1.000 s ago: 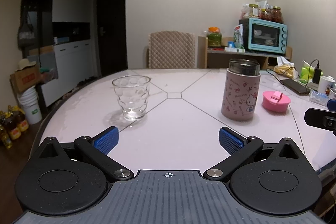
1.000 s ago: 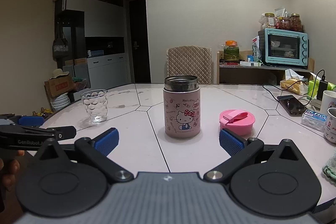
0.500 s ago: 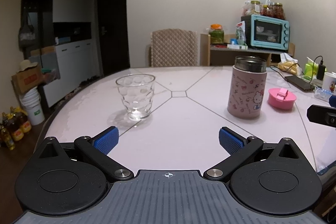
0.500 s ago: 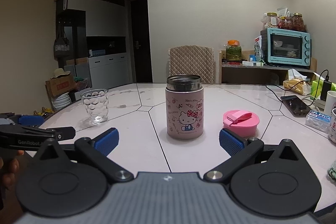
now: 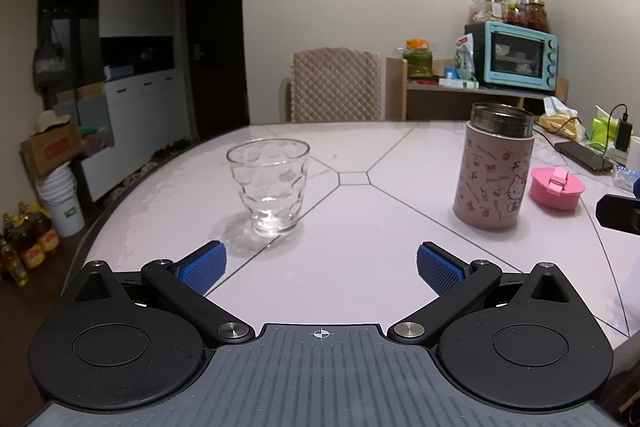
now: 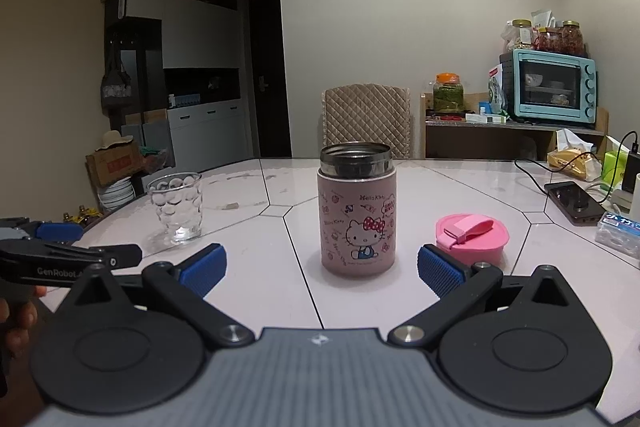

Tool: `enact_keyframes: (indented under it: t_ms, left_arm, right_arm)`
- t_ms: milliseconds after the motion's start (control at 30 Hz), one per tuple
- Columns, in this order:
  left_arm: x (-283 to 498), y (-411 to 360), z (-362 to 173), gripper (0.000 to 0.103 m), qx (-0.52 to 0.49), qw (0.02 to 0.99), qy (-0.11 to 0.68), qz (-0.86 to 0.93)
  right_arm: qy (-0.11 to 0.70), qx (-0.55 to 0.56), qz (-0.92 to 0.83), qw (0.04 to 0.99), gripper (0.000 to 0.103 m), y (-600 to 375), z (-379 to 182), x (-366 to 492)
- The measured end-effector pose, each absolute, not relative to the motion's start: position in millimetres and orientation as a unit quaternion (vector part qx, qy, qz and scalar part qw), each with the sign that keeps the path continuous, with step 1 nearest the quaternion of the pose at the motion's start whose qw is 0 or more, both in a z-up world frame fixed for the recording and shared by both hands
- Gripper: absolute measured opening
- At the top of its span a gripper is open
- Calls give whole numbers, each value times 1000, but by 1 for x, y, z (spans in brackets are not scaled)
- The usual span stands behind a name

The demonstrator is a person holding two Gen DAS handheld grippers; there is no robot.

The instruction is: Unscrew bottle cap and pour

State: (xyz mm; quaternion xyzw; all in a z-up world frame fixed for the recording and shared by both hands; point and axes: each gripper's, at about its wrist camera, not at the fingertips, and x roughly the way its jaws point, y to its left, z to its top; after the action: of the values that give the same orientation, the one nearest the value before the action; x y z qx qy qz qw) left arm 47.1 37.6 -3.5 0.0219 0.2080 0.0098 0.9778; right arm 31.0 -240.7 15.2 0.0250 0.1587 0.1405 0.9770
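Drifted slightly closer to pink cartoon-printed steel flask (image 6: 357, 213), centre frame, uncapped on pale tiled surface (image 6: 460, 183); round pink cap (image 6: 472, 237) parked right, clear dimpled glass (image 6: 176, 207) left. Both hand-held grippers — right (image 6: 322, 263), left (image 5: 320, 269) — spread wide, empty, presumably for grasping.

Bottle contents: the pink bottle (image 6: 358, 215) stands with its steel mouth uncovered, but neither view looks down into it, so any liquid level cannot be told.
Glass (image 5: 268, 187) contents: too clear to tell whether any water lies in it.
Left hand-held gripper (image 6: 68, 259): in the right wrist view cut off by the left edge; only one arm and a blue pad show.
Right hand-held gripper (image 5: 618, 213): in the left wrist view only a dark tip enters at the right edge.
Hand (image 6: 18, 323): mostly cropped at the left edge.
Tabletop (image 5: 360, 227): its near edge is hidden behind the gripper body.
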Motion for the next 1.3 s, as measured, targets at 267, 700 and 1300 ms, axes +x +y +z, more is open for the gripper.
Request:
enact_keyframes:
  t_ms: [267, 700, 1300]
  left_arm:
    - [73, 52, -4, 103, 24, 977, 213, 9]
    - [120, 82, -8, 103, 26, 976, 216, -1]
    - [165, 97, -25, 103, 18, 974, 222, -35]
  right_arm:
    - [159, 26, 145, 976, 103, -234, 14, 53]
    - [161, 21, 146, 976, 103, -224, 12, 86]
    - [180, 21, 126, 975, 103, -222, -6, 118]
